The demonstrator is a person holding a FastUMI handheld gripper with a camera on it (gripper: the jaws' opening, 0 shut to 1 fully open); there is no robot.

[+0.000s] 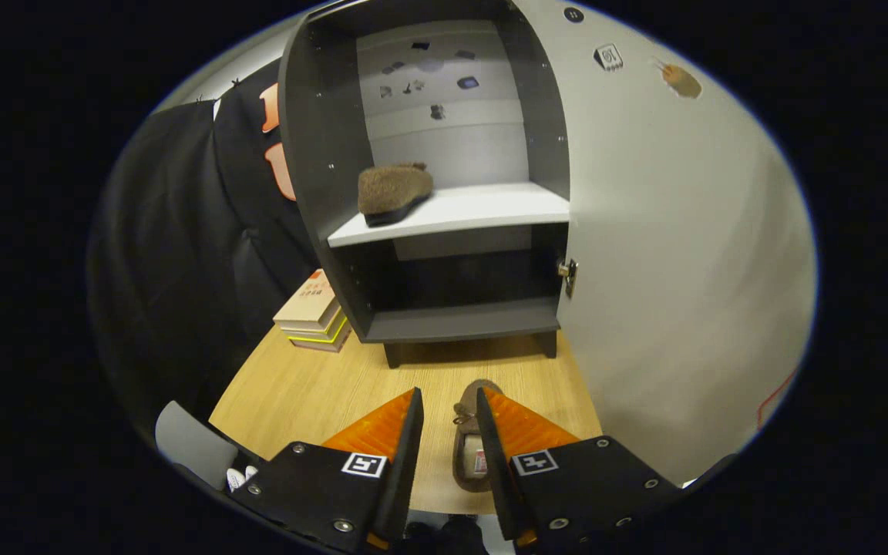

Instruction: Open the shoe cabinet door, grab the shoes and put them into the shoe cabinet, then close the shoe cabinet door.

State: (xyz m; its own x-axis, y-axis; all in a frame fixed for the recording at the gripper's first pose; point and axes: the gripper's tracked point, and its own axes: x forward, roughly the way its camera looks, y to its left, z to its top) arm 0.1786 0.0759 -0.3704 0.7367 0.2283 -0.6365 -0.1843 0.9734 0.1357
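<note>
Shoe cabinet (444,324) at the far side of the table (313,385), door (683,254) swung wide open to the right, pale inner face toward the camera. One brown fuzzy shoe (394,193) already on the white upper shelf (482,210), toward its left end, dark sole at the shelf's front edge. Lower compartment dark; contents, if any, impossible to make out. Metal catch (567,274) on the door's edge at the level of the lower compartment. Small dark marks on the cabinet's back wall, too blurred to identify.

Second brown shoe (473,447) flat on the table, near side, toe toward the cabinet, opening upward with a pale insole label inside. Right side of this shoe hidden behind the right finger; heel cut off behind the tongs' black body.

Tongs (448,405) parted to a narrow gap, orange fingers (378,428) on either side of the near shoe's line. Right finger over the shoe's right edge; left finger well clear of the shoe, bare wood between. Contact of the right finger with the shoe: cannot tell. No squeeze from both sides.

Stack of books (313,312) on the table just left of the cabinet, partly hidden by its side wall. Pale rounded object (190,443) at the near left, cut off, unidentifiable.
</note>
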